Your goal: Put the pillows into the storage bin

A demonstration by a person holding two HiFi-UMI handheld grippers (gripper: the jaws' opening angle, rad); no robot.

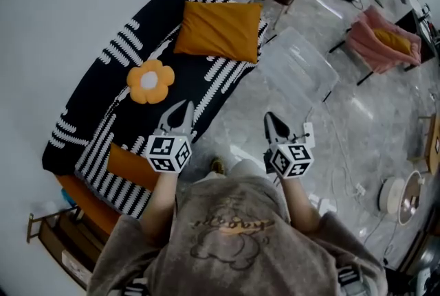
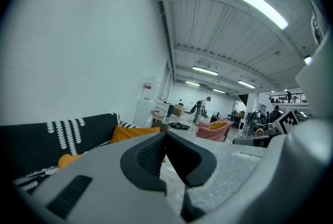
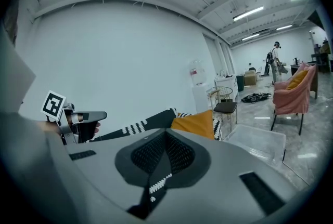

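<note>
1. Your left gripper [image 1: 182,108] hangs over the front edge of the sofa [image 1: 82,109]. Its fingers [image 2: 145,158] are pressed together with nothing between them. Your right gripper [image 1: 270,119], out over the floor, has its fingers [image 3: 151,155] closed and empty too.
2. No pillow is in the storage bin [image 1: 302,64], which stands on the floor beside the sofa's far end. The large orange pillow [image 1: 218,30] lies at that far end, the flower pillow [image 1: 150,80] is mid-seat, and a second orange pillow [image 1: 127,164] is just beside your left gripper.
3. If you go in with the fingers shut, you will only shove a pillow along the striped cover. Open them first.
4. A shallow pinch may catch fabric alone, and the pillow could then sag and slip out on the way.
5. The bin is clear and shows only faintly against the pale floor. Misjudge its rim and a pillow may land beside it.
6. The large pillow looks nearly as wide as the bin, so it may hang on the rim.
</note>
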